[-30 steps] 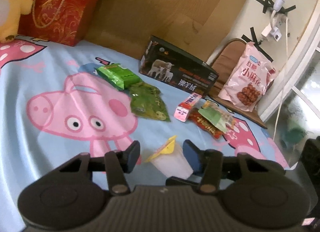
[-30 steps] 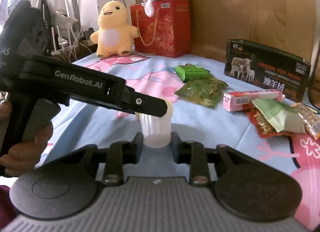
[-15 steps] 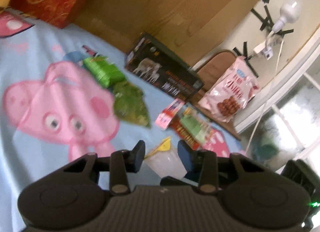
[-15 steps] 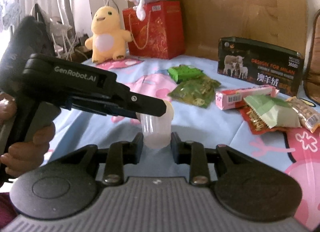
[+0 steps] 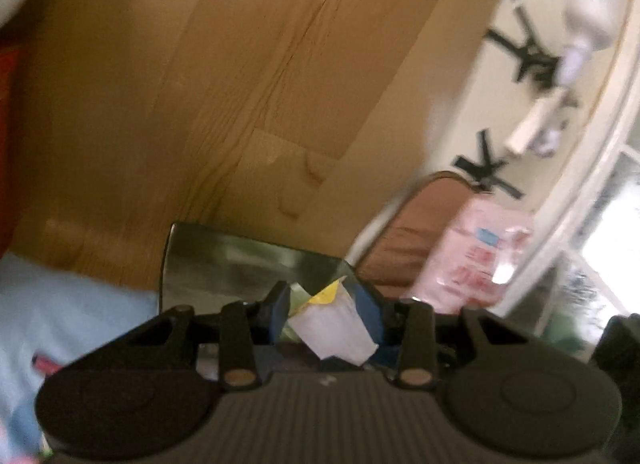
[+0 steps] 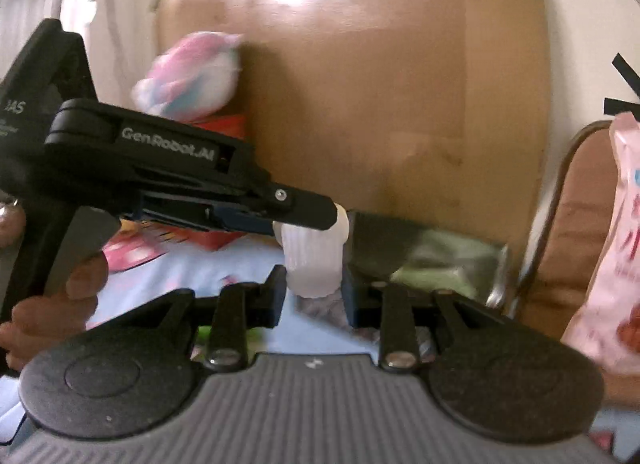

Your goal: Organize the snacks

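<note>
Wooden headboard (image 5: 208, 96) is filling both blurred views, above the dark box (image 5: 224, 260). Both grippers, left gripper (image 5: 326, 314) and right gripper (image 6: 314, 284), are clenching the jelly cup (image 6: 314, 264) aloft; opposing pulls could be crushing its thin wall.

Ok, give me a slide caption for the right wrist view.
Both grippers' fingers clamp a ribbed translucent white plastic cup before a wooden board.

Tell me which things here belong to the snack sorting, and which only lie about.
Job:
jelly cup, held by both grippers
left gripper
right gripper
dark box
pink snack bag

Lying about:
plush toy
headboard
chair
bulb
</note>
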Available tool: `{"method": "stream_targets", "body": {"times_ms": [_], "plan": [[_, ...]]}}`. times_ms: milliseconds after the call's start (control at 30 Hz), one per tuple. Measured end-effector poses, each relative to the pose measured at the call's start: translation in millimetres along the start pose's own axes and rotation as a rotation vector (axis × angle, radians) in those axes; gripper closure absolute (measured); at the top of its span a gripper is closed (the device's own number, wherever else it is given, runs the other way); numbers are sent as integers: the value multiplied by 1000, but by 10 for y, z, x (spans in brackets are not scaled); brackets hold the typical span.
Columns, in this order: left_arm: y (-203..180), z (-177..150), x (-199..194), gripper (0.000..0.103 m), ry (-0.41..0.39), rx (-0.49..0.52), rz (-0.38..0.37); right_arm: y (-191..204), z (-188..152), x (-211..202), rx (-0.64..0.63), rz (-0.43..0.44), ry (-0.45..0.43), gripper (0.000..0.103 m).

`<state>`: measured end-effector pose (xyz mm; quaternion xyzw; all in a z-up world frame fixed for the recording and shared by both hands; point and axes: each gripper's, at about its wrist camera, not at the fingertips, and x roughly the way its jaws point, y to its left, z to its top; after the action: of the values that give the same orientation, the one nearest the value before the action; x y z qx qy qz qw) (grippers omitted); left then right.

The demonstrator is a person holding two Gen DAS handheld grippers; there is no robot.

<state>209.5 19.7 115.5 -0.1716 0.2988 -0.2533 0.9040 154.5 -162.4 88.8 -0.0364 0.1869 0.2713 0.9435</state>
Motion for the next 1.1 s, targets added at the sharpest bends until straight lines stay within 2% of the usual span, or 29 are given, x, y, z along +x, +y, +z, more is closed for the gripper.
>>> {"method": "stream_targets", "body": {"times_ms": [167, 300, 433, 533, 600, 700, 767, 833, 900, 967, 1033, 1100], "plan": [[158, 43, 465, 66, 44, -11, 59, -301, 63, 496, 29, -35, 82, 70], [170, -9, 561, 59, 61, 6, 80, -353, 9, 620, 16, -69, 95, 69], [230, -71, 202, 56, 11, -11, 68, -371, 5, 467, 50, -62, 68, 69], [379, -215, -259, 56, -37, -97, 72, -358, -50, 212, 99, -41, 53, 69], [450, -420, -536, 56, -38, -158, 74, -369, -158, 101, 139, -12, 78, 69], [484, -883, -835, 56, -18, -220, 55, -377, -404, 51, 188, -40, 147, 68], [450, -1186, -908, 56, 14, -249, 46, -423, -533, 110, 251, -69, 207, 66], [389, -1408, -911, 56, 40, -249, 47, -469, -631, 177, 328, -19, 264, 66], [369, -1572, -931, 56, 57, -255, 54, -414, -664, 175, 353, 18, 272, 69], [386, -1694, -1006, 57, 56, -274, 69, -293, -648, 125, 350, 64, 279, 84], [441, -1777, -1130, 58, 45, -285, 88, -76, -625, 29, 295, 90, 277, 92], [503, -1858, -1295, 58, 29, -293, 104, 200, -658, -95, 209, 106, 288, 92]]}}
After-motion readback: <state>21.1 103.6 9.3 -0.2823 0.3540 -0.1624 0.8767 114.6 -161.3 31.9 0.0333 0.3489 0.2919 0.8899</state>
